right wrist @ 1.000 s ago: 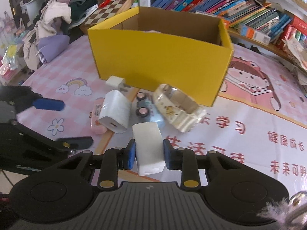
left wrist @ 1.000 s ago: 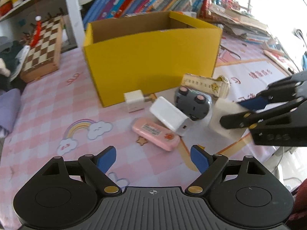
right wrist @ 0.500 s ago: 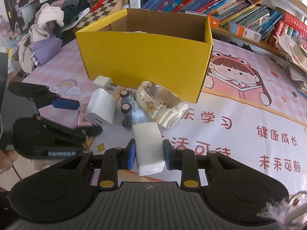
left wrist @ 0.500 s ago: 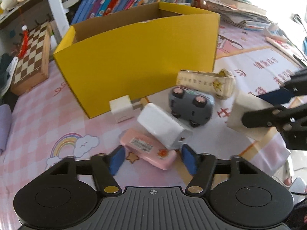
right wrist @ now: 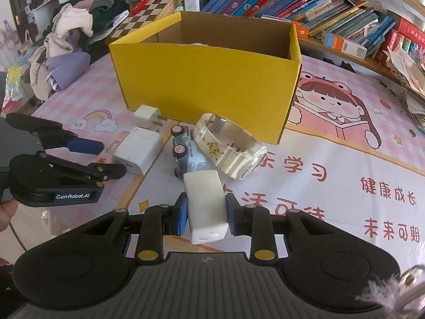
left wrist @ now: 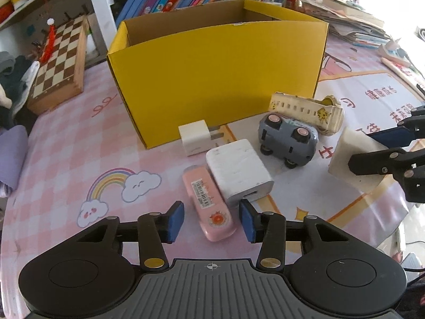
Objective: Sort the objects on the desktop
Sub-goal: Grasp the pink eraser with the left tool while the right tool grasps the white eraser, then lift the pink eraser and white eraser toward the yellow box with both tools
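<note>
Two claws engaged. Left claw (left wrist: 211, 222) has come in from wide, jaws closing around pink case (left wrist: 208, 203) on surface, pads not yet touching. Right claw (right wrist: 204, 216) stays clamped on white block (right wrist: 205, 204); yellow box (left wrist: 217, 79) awaits both.

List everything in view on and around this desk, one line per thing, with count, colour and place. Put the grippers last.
cardboard box: 1, yellow, open top, middle of the mat.
small plug charger: 1, white, at the box's near corner.
large charger block: 1, white, just in front of the small plug charger.
pink case: 1, pink with barcode label, beside the large charger block.
toy car: 1, grey-blue, on its side.
watch: 1, cream, against the box front.
chessboard: 1, brown and white, behind the box.
books: many, mixed colours, shelf behind.
clothes pile: 1, mixed colours, far side of the desk.
left gripper: 1, black with blue pads, closing around the pink case, not yet touching.
right gripper: 1, black, shut on a white block.
</note>
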Tool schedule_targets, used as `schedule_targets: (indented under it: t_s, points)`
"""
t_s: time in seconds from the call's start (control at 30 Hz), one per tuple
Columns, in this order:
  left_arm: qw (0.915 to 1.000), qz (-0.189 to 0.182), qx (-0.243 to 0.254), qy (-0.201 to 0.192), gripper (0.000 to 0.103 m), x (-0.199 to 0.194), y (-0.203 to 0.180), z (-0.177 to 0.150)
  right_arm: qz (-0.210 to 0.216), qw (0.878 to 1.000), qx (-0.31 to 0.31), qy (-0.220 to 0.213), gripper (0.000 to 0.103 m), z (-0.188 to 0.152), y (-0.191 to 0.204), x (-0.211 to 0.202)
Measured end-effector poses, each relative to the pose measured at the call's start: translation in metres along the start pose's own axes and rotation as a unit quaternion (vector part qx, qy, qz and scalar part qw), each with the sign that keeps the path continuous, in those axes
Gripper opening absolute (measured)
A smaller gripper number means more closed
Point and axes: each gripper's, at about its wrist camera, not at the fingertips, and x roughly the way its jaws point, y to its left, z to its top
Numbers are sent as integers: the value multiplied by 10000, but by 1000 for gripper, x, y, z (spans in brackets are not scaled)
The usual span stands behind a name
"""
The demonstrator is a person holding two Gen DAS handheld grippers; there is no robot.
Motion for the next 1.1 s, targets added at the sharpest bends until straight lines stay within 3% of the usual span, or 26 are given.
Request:
schedule_targets:
  t_s: [0.23, 1.1]
  points:
    - [9998, -150, -144, 37, 23, -3, 6, -3, -59, 9999, 86, -9, 27, -1, 0, -2]
    - [9944, -358, -455, -882, 23, -66, 31, -4, 3, 9996, 94, -262, 26, 15, 30, -15]
